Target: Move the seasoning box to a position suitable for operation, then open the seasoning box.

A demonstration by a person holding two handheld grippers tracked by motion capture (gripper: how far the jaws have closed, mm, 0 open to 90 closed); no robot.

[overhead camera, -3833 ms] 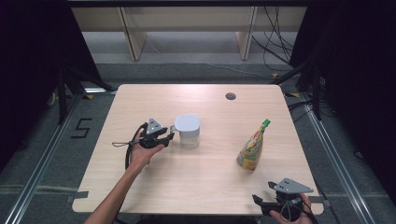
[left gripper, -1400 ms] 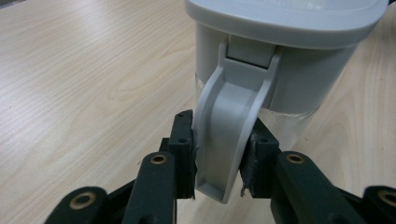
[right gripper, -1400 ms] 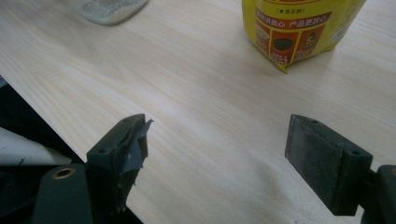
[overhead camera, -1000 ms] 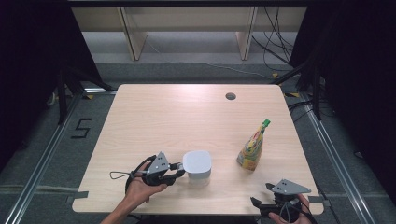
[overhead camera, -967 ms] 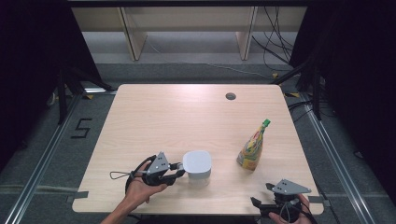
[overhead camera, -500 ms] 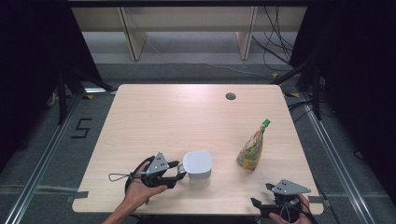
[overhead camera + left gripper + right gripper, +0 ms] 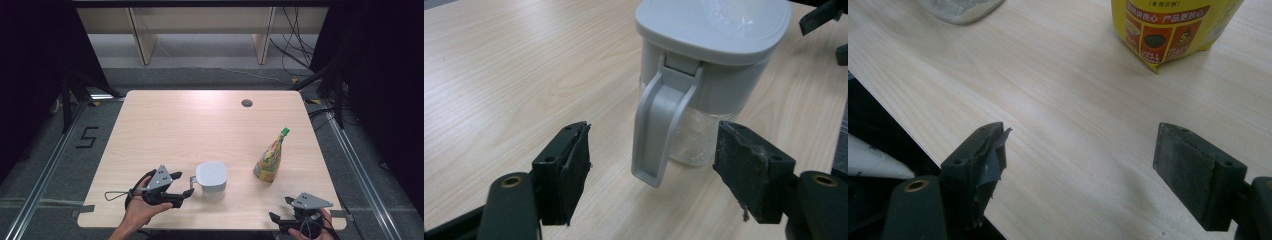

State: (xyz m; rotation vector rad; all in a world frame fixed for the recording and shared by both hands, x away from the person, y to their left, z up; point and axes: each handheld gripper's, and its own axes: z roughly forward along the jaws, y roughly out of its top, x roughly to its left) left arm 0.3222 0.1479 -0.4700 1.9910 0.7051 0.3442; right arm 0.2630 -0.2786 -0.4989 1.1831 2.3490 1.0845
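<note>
White plastic marks the lidded pitcher (image 7: 211, 179), which stands near the front edge of the tabletop (image 7: 200, 125), left of the yellow snack pouch (image 7: 270, 157). Its handle (image 7: 656, 125) hangs between the spread jaws of the left claw (image 7: 651, 180), neither pad touching it. I judge the grip is being let go; backing straight off, jaws wide, should keep the handle from being nudged. The right claw (image 7: 1080, 165) hovers spread and empty over the front right edge. Compared with a few seconds earlier, the pitcher has come from mid-table toward the front.
</note>
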